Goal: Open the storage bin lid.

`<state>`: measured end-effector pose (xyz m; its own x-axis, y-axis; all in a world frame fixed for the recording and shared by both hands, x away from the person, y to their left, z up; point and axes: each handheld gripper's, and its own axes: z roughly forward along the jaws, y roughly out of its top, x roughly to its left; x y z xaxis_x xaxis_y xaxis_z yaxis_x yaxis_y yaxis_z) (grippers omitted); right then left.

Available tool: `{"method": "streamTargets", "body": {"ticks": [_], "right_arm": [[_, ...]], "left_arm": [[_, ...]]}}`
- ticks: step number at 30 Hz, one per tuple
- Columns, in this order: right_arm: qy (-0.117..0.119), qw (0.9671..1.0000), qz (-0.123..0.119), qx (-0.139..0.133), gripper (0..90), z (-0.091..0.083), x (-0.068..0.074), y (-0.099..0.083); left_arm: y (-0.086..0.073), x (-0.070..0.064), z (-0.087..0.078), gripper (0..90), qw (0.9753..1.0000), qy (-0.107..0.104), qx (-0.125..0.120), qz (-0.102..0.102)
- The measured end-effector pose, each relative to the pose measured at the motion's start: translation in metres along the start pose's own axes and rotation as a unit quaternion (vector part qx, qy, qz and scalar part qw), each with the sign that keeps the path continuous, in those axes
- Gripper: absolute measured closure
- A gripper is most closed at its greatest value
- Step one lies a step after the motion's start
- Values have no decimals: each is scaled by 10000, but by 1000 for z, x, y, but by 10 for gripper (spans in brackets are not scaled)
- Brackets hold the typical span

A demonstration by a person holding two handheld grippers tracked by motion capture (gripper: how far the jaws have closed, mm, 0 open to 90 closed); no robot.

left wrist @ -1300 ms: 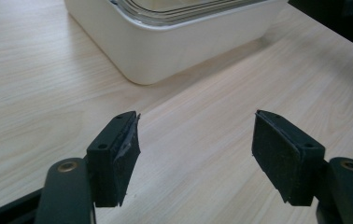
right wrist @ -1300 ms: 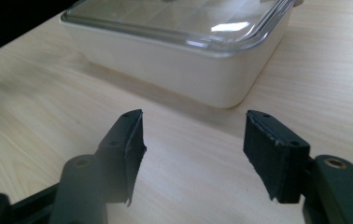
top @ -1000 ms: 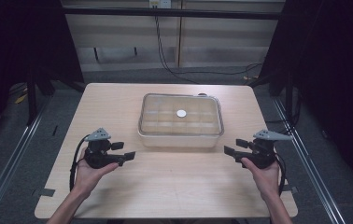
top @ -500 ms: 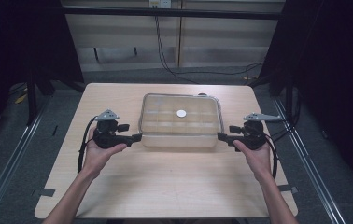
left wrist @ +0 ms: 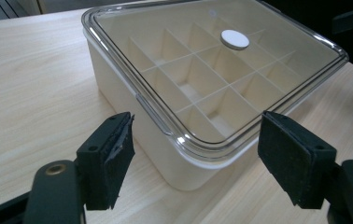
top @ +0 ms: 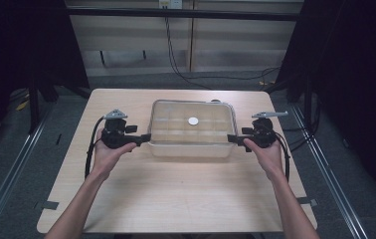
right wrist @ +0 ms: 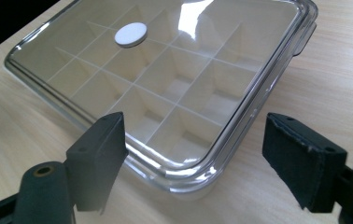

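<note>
A cream compartment box [top: 191,144] with a clear lid [top: 176,119] stands mid-table. A white round disc [top: 193,120] sits at the lid's centre. My left gripper [top: 143,137] is open at the box's left side, its jaws straddling a near corner of the box [left wrist: 191,172] and lid [left wrist: 202,65]. My right gripper [top: 232,138] is open at the box's right side, jaws either side of a lid corner [right wrist: 188,179]. Inside the box [right wrist: 184,121], dividers form several empty cells. The disc [left wrist: 234,39] [right wrist: 130,34] lies farther off in both gripper views.
The light wooden table [top: 186,194] has bare room in front of the box and at both sides. Dark cables [top: 176,55] run along the floor behind the table. Metal rails [top: 17,164] flank the table. A lid latch tab [right wrist: 304,41] projects at one edge.
Both grippers have moved forward and inward from the table's front area to the box's left and right sides. The box has not moved.
</note>
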<state>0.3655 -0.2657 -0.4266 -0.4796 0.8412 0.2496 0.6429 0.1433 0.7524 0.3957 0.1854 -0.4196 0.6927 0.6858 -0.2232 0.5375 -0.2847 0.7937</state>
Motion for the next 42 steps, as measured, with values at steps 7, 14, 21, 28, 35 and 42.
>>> {"method": "streamTargets", "body": {"ticks": [7,14,21,28,35,42], "right_arm": [[30,10000,-18,73,154,16,-9,12],[15,9997,77,220,154,33,-12,20],[-131,9990,175,397,147,44,-16,20],[-3,9990,286,348,133,54,-17,19],[-39,9993,211,321,141,53,-12,18],[37,9990,336,279,122,59,-16,19]], "left_arm": [[7,6,12,269,10000,-23,-38,-49],[7,11,27,254,9998,-25,155,-149],[12,16,42,242,9995,-24,183,-262],[12,17,55,230,9990,-161,298,-286],[13,17,63,216,9985,-179,417,-314],[16,18,69,189,9984,-166,439,-316]]}}
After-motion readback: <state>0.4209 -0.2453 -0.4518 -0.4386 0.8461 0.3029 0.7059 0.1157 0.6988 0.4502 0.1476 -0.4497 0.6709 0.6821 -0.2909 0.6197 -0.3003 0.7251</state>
